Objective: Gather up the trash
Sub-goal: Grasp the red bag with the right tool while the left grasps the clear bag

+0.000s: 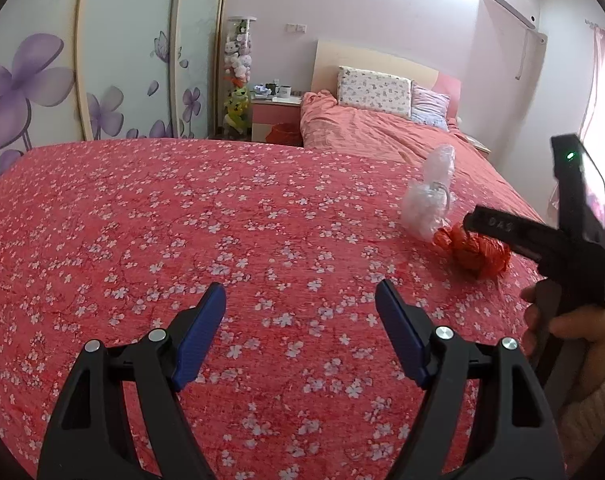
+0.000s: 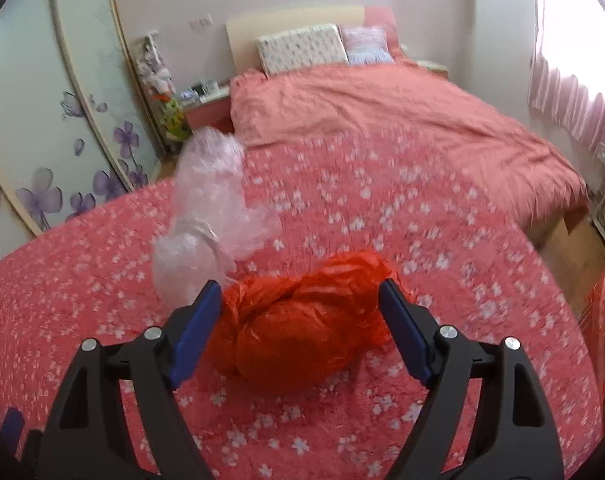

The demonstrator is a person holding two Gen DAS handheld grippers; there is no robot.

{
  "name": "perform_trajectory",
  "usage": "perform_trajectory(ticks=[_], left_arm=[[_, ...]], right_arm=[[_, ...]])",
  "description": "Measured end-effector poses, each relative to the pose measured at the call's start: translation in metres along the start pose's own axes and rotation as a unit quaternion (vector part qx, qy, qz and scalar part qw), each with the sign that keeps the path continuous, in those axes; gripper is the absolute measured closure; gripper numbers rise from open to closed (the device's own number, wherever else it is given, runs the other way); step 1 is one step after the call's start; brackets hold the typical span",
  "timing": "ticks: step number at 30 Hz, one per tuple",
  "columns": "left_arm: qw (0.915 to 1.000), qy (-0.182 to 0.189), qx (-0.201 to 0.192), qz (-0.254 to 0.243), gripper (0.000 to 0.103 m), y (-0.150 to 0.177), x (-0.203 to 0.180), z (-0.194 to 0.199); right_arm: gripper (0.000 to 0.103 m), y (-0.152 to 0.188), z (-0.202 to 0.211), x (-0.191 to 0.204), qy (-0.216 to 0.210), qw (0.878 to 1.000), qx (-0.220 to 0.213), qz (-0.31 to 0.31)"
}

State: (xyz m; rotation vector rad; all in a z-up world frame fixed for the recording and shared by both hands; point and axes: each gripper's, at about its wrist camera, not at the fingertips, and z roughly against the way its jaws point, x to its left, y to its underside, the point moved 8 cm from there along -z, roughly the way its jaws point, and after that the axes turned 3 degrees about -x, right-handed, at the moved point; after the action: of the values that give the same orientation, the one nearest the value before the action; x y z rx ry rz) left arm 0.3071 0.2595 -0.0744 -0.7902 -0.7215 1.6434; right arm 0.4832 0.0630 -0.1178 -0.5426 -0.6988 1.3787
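Two pieces of trash lie on the red bedspread printed with small white blossoms [image 1: 182, 220]: one crumpled clear plastic bag [image 1: 430, 196] and one scrunched red plastic bag [image 1: 476, 252]. They sit just beside each other, the clear one farther up the bed and the red one nearer the bed's right edge; whether they touch cannot be told.

Two grippers are in view. The left gripper [image 1: 300, 320] hovers over bare bedspread, its two blue-padded fingers [image 1: 200, 332] spread wide with nothing between them, well apart from both bags. The right gripper [image 2: 300, 320] stands with its jaws wide as well, and in the right wrist view the red plastic bag [image 2: 302, 320] lies between the two blue pads; the left pad looks to be at the bag's edge, the right pad clear of it, so the bag is framed, not squeezed. The clear plastic bag [image 2: 210, 216] rises just beyond the left finger, blurred.

From the left wrist view the right gripper's black body shows at the right edge, one hand [image 1: 574, 332] in a pale sleeve wrapped round its handle, its fingers reaching over the red bag.

Farther back, a plain pink duvet [image 1: 366, 128] covers the head of the bed, with two pillows [image 1: 374, 88] against the pale headboard. One pink bedside cabinet [image 1: 274, 116] carries two mugs and some small items, beside one tall clear tube of stuffed toys [image 1: 238, 76]. Wardrobe doors with purple flowers [image 1: 34, 80] fill the left.
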Motion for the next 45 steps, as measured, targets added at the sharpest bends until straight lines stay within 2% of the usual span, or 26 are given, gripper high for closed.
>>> perform_trajectory(ticks=[2, 7, 13, 23, 29, 35, 37, 40, 41, 45], left_arm=[[1.0000, 0.002, 0.000, 0.001, 0.027, 0.001, -0.001, -0.002], [1.0000, 0.004, -0.002, -0.004, 0.027, -0.001, -0.006, -0.006], [0.9997, 0.021, -0.008, -0.013, 0.027, -0.009, -0.030, -0.010], [0.9972, 0.053, -0.006, -0.052, 0.026, -0.046, -0.108, -0.060], [0.9949, 0.022, 0.006, -0.098, 0.026, -0.057, -0.136, -0.111], [0.9956, 0.027, 0.038, -0.082, 0.027, -0.053, -0.134, -0.139], [0.9957, 0.038, 0.045, -0.071, 0.029, -0.052, -0.134, -0.140], [0.9942, 0.055, 0.066, -0.064, 0.047, -0.046, -0.136, -0.142], [0.9937, 0.057, 0.069, -0.067, 0.056, -0.045, -0.137, -0.143], [0.9928, 0.063, 0.064, -0.079, 0.066, -0.043, -0.141, -0.136]], right_arm=[[0.025, 0.007, -0.003, -0.002, -0.004, 1.000, 0.006, 0.004], [0.052, 0.021, 0.001, -0.002, -0.039, 0.999, 0.010, 0.027], [0.066, 0.024, 0.029, -0.025, -0.045, 0.998, -0.011, 0.045], [0.068, 0.033, 0.078, -0.113, -0.025, 0.998, -0.056, 0.000], [0.068, 0.036, 0.092, -0.129, -0.037, 0.997, -0.070, -0.001], [0.068, 0.036, 0.089, -0.133, -0.053, 0.996, -0.065, -0.006], [0.068, 0.035, 0.088, -0.133, -0.060, 0.996, -0.064, -0.006], [0.068, 0.036, 0.090, -0.130, -0.062, 0.996, -0.064, -0.004], [0.068, 0.036, 0.089, -0.130, -0.063, 0.996, -0.064, -0.003], [0.068, 0.038, 0.092, -0.130, -0.060, 0.996, -0.064, 0.000]])
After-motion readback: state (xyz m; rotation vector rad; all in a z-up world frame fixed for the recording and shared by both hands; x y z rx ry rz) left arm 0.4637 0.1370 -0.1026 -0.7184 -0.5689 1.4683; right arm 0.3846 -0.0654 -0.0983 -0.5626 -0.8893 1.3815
